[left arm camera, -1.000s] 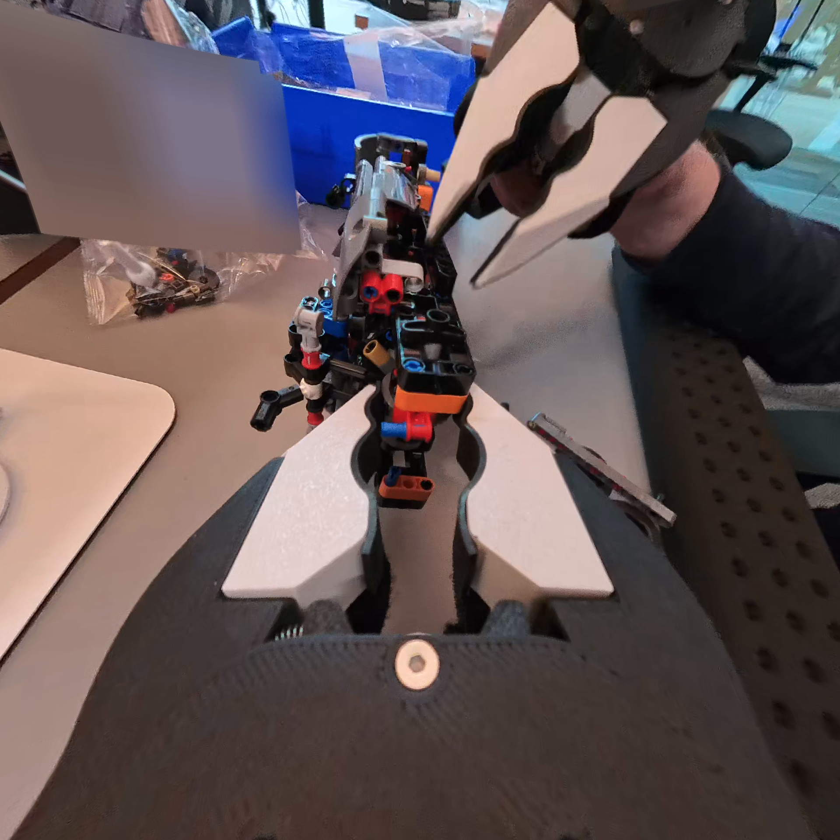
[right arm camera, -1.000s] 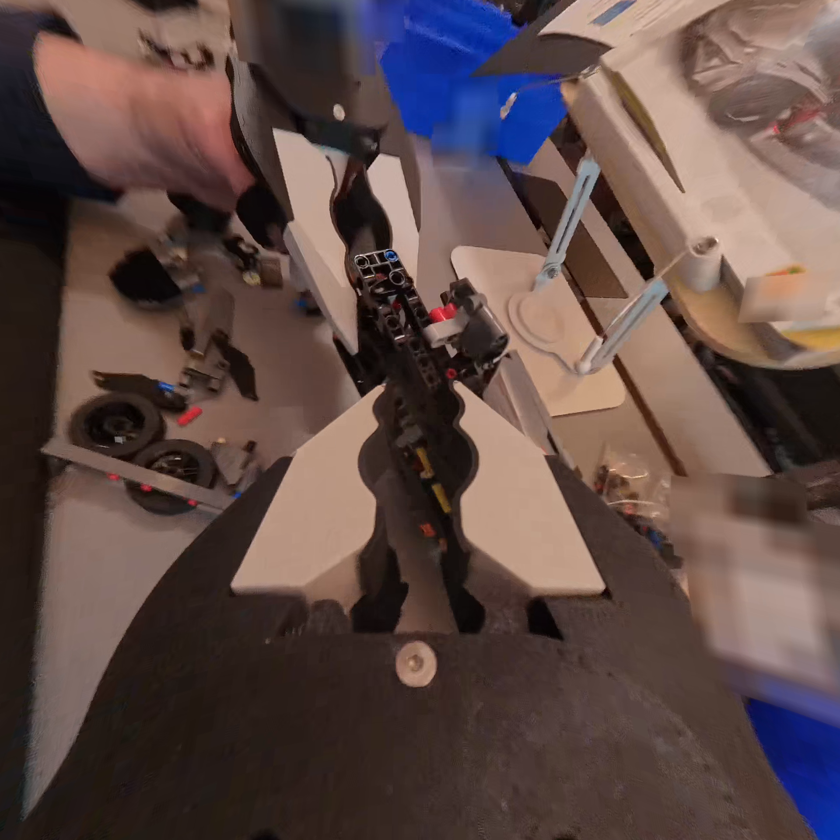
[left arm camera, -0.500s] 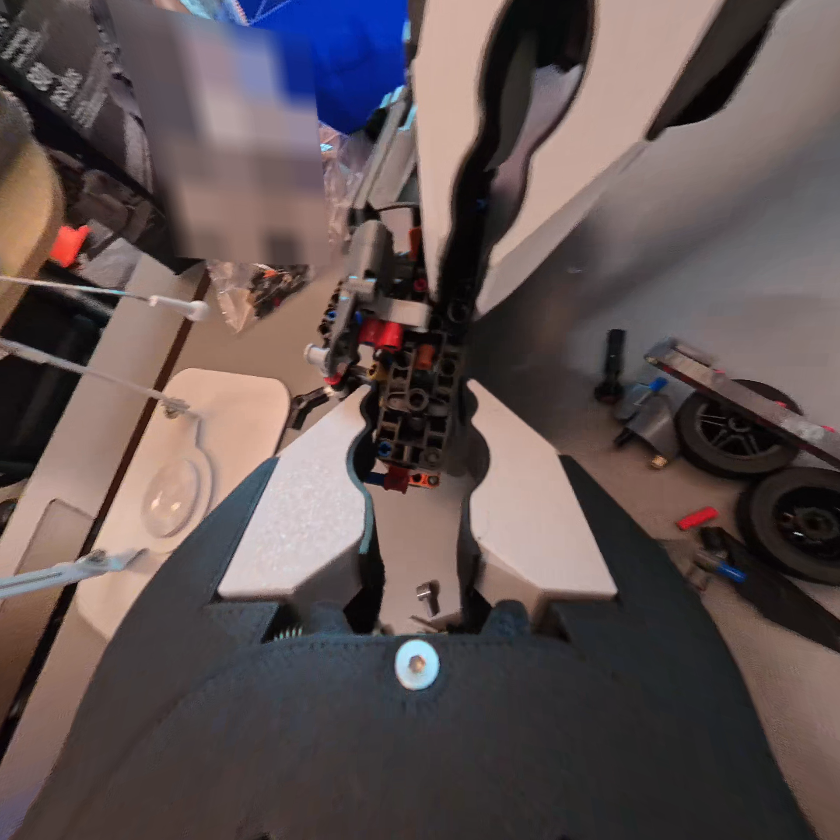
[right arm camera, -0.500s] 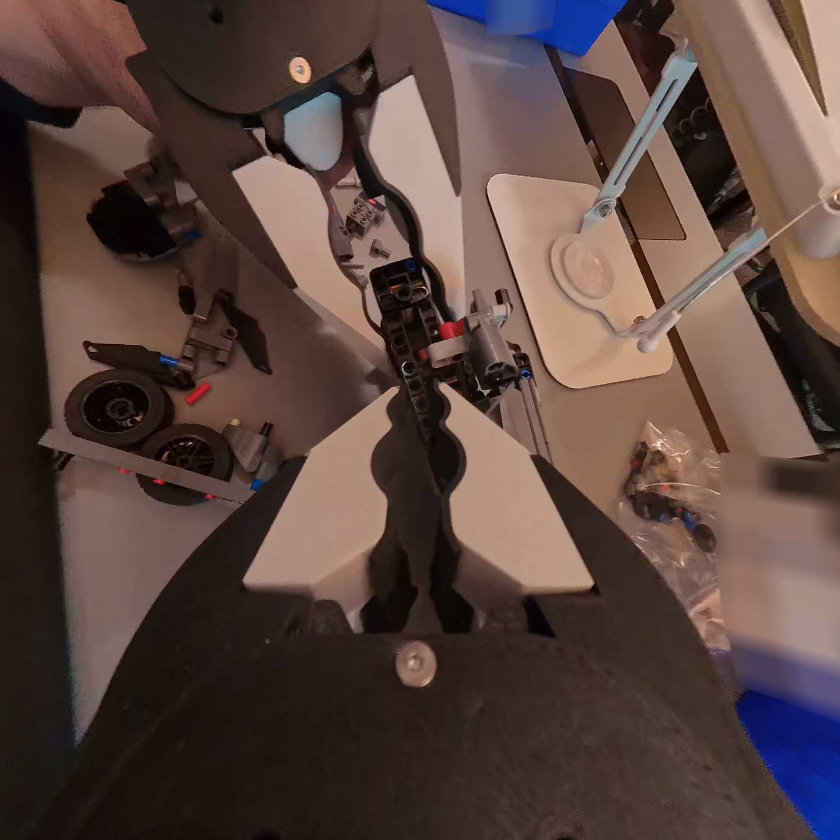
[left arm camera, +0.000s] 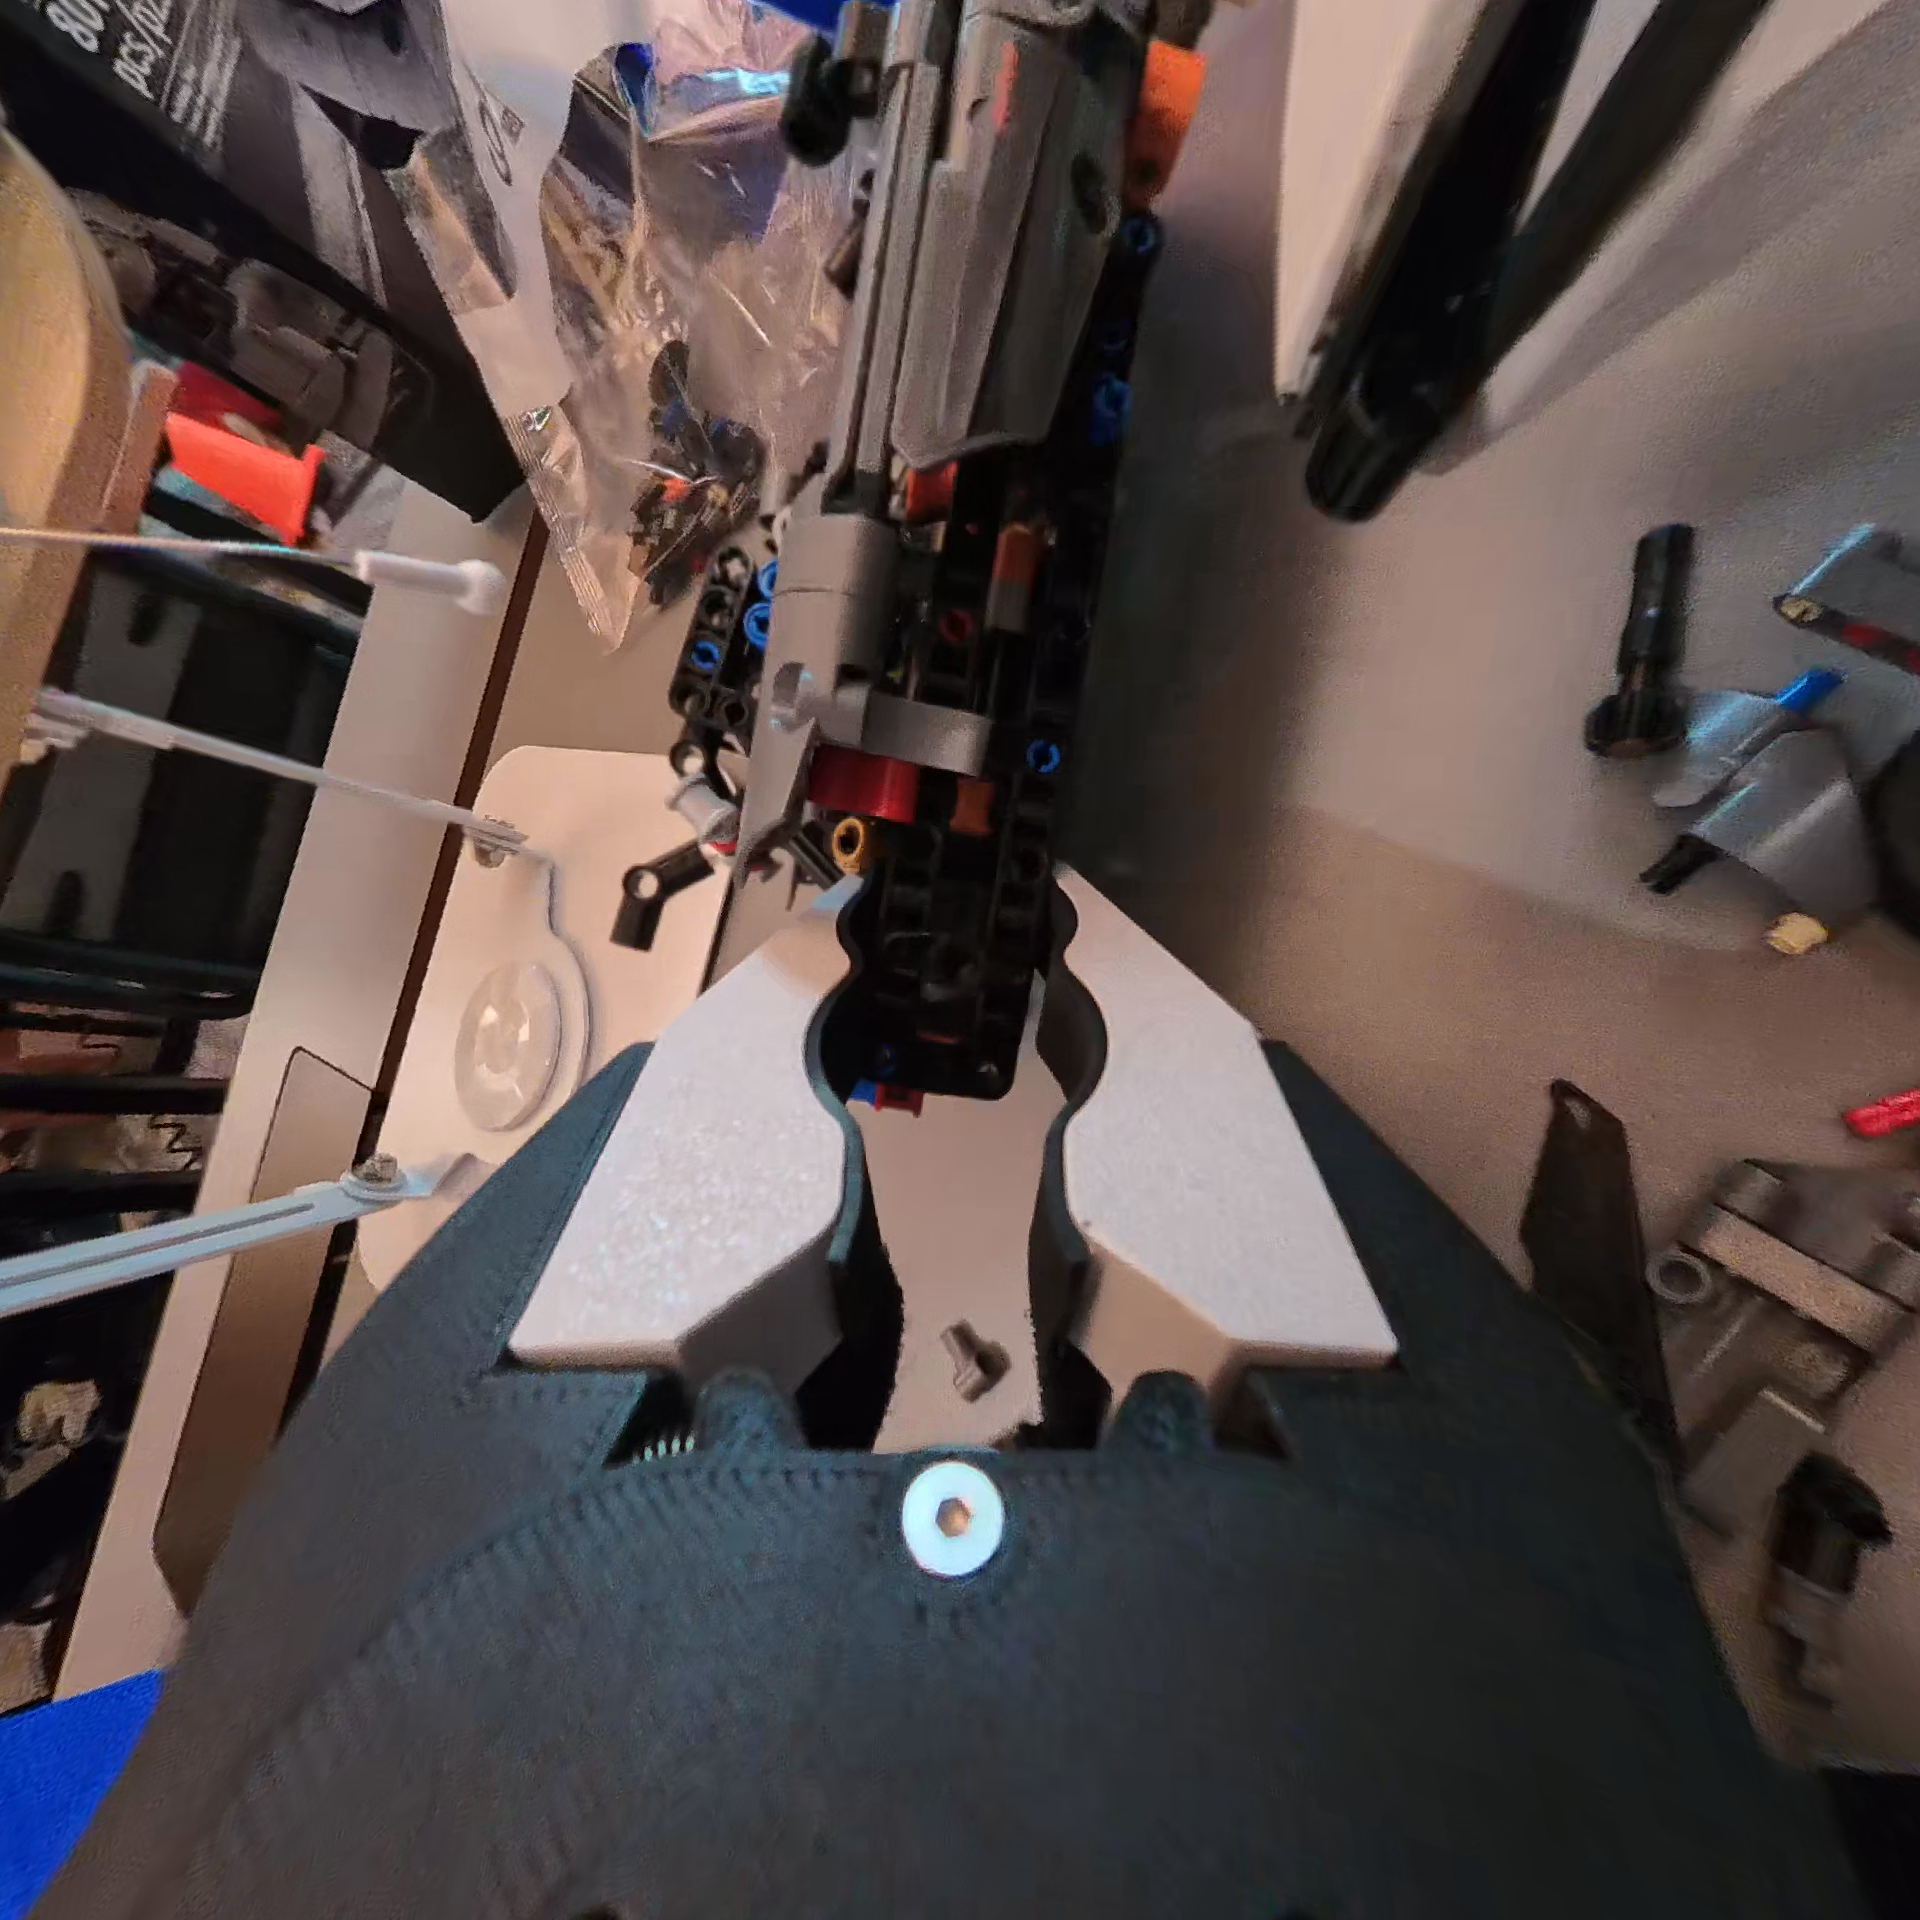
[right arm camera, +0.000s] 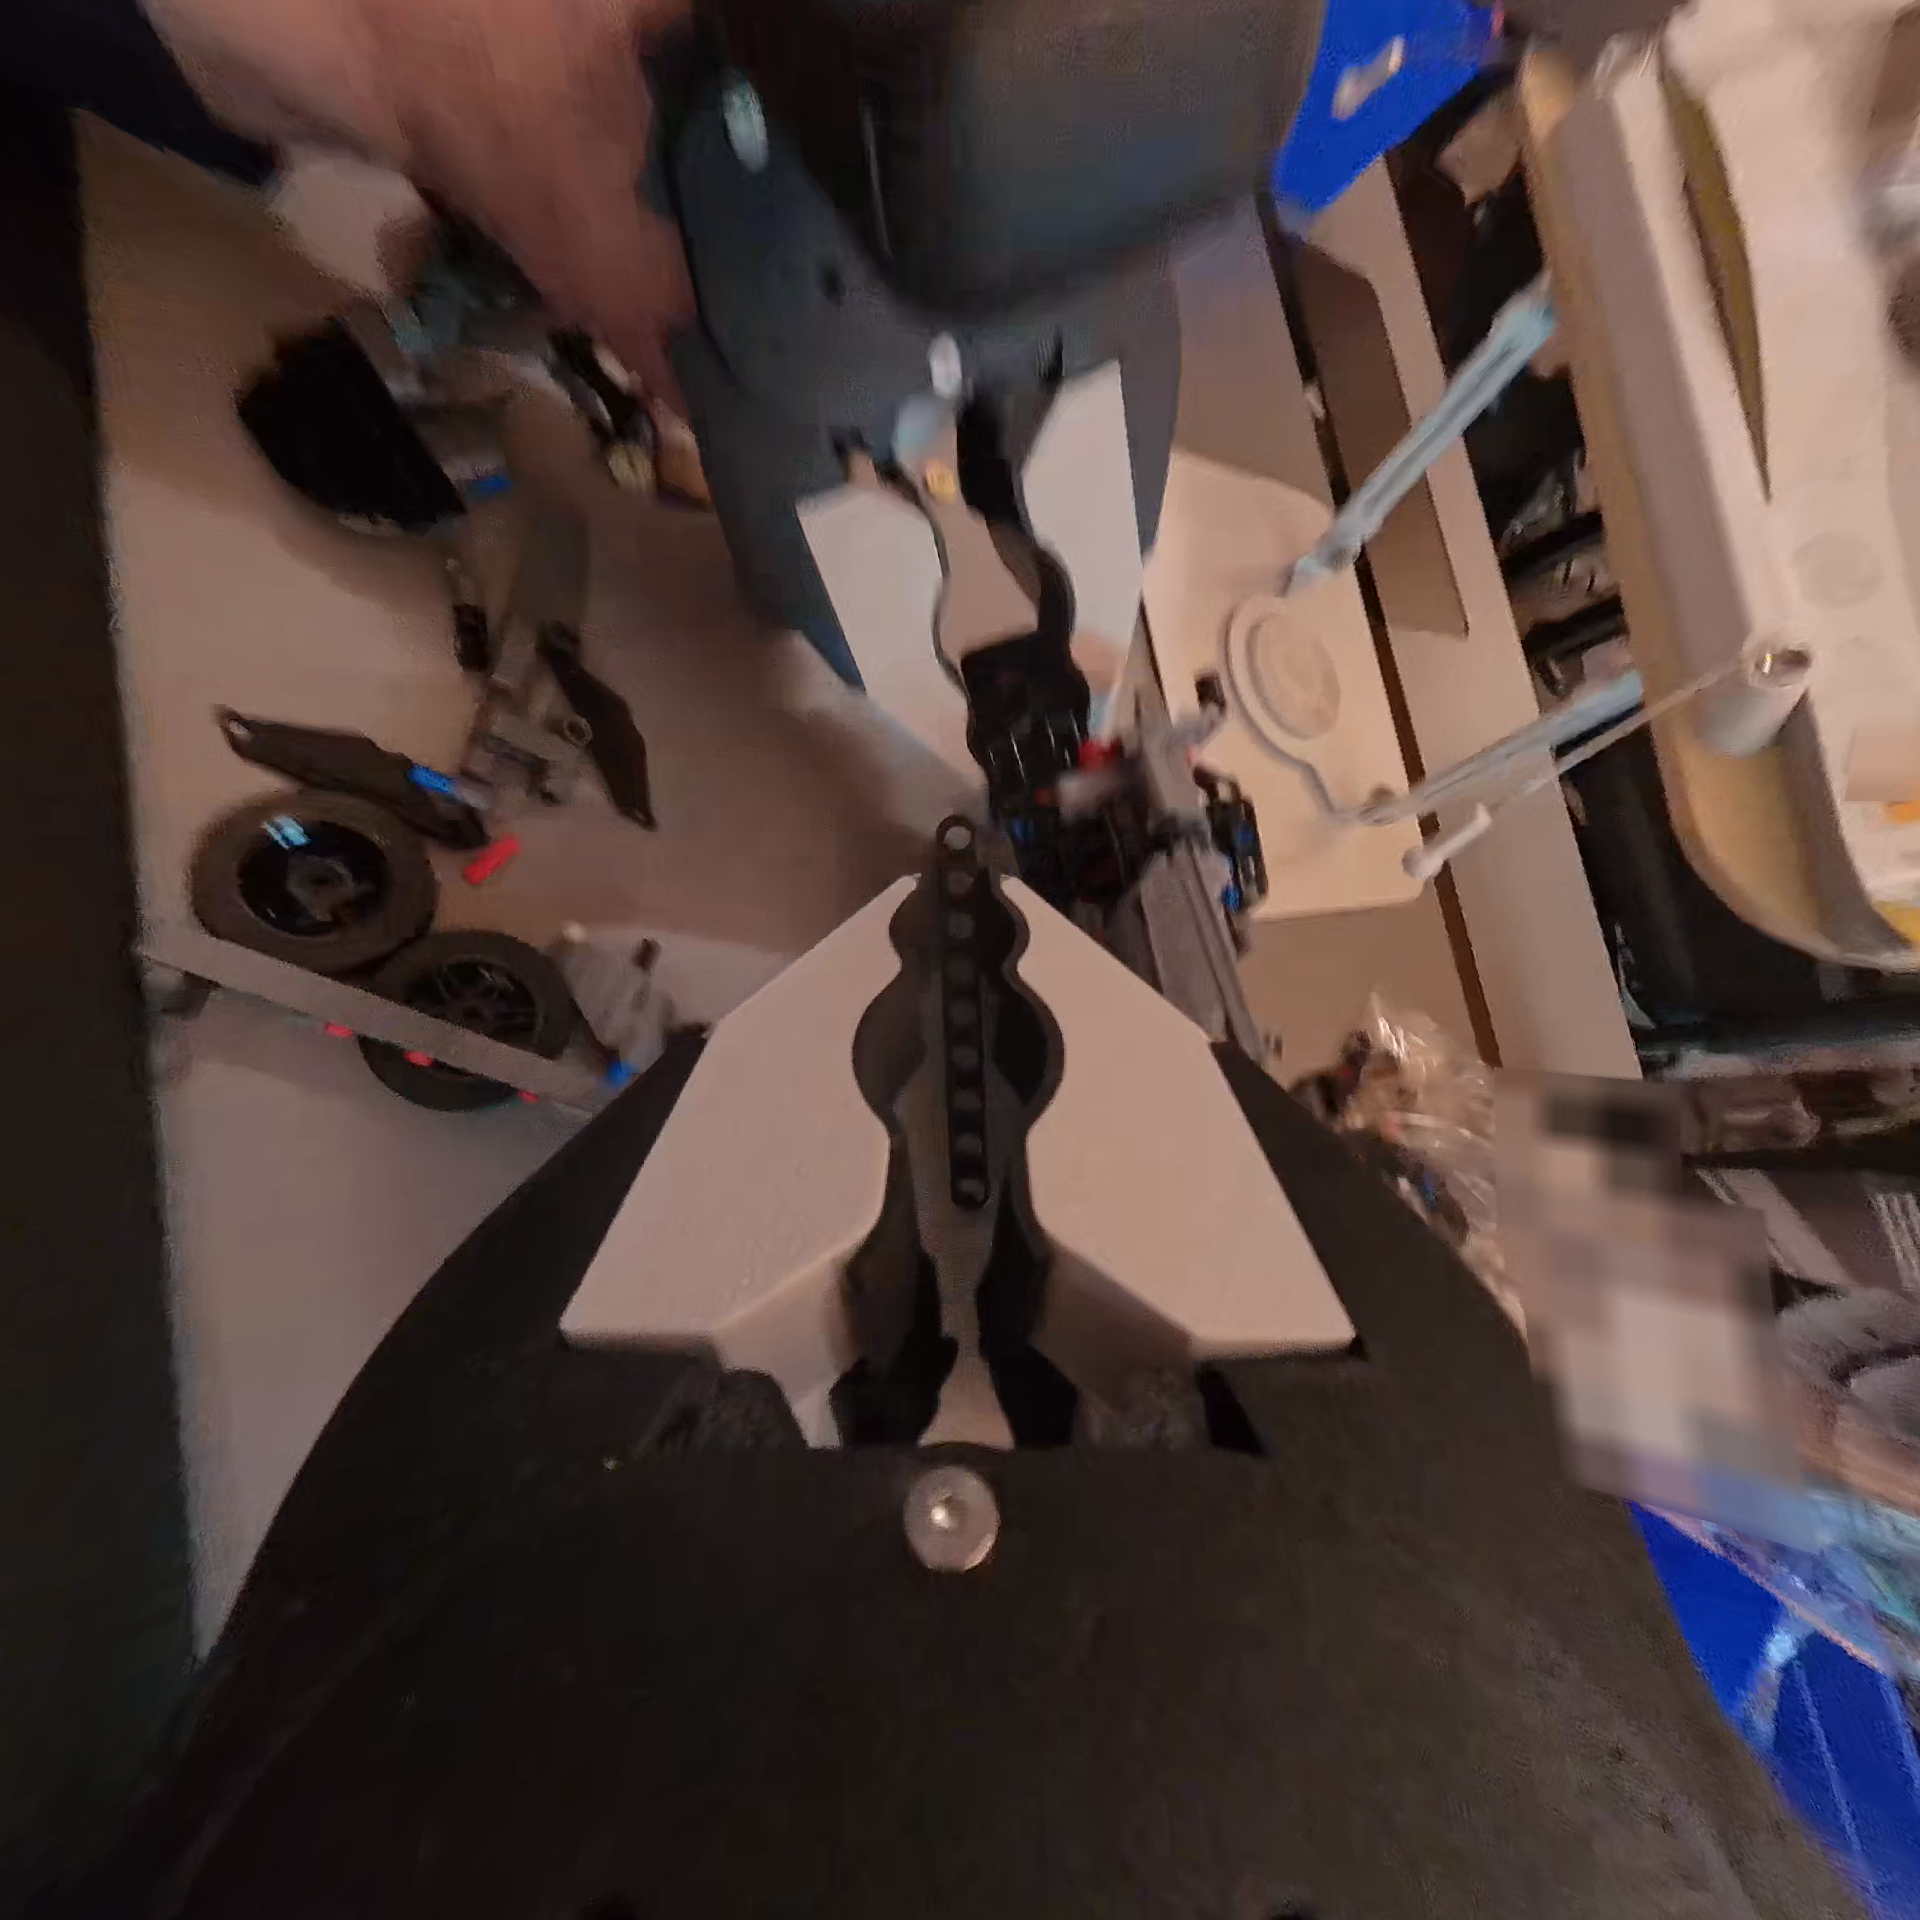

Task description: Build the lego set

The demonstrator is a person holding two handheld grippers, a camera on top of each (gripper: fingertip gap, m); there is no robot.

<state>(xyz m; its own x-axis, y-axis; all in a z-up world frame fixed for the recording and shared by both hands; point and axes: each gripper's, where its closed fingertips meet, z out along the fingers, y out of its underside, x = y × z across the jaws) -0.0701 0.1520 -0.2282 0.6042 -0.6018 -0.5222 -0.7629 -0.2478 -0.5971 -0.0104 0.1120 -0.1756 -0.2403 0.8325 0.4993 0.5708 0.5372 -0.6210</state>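
**Both grippers loaded**

Left gripper clamps the blocky, studded plastic model, extending to 12 o'clock. Right gripper pinches a thin black holed beam. Rubbery wheels lie at 9 o'clock on the smooth table.

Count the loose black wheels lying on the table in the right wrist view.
2. One wheel lies at the left; the second wheel sits lower right of it, touching, partly behind a grey strip. Others may be hidden beyond the blurred hand.
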